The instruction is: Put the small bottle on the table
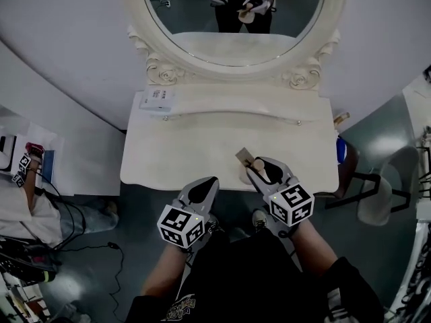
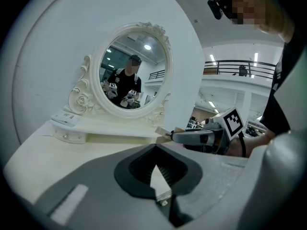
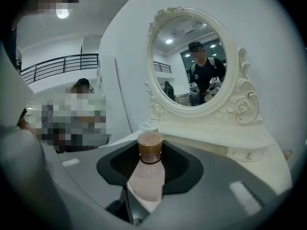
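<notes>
The small bottle (image 3: 146, 178), pale pink with a brown cap (image 3: 150, 146), lies between the jaws of my right gripper (image 3: 149, 163), which is shut on it. In the head view the right gripper (image 1: 261, 169) is over the front edge of the white dressing table (image 1: 182, 150), and the bottle (image 1: 245, 158) points toward the mirror (image 1: 232, 9). I cannot tell whether the bottle touches the tabletop. My left gripper (image 1: 204, 188) hangs just off the table's front edge, shut with nothing in it; its jaws (image 2: 156, 170) leave only a thin wedge.
A small white box (image 1: 157, 99) lies on the table's raised back shelf at the left. A chair (image 1: 382, 188) stands right of the table. A seated person (image 1: 30, 207) and cables are on the floor at the left.
</notes>
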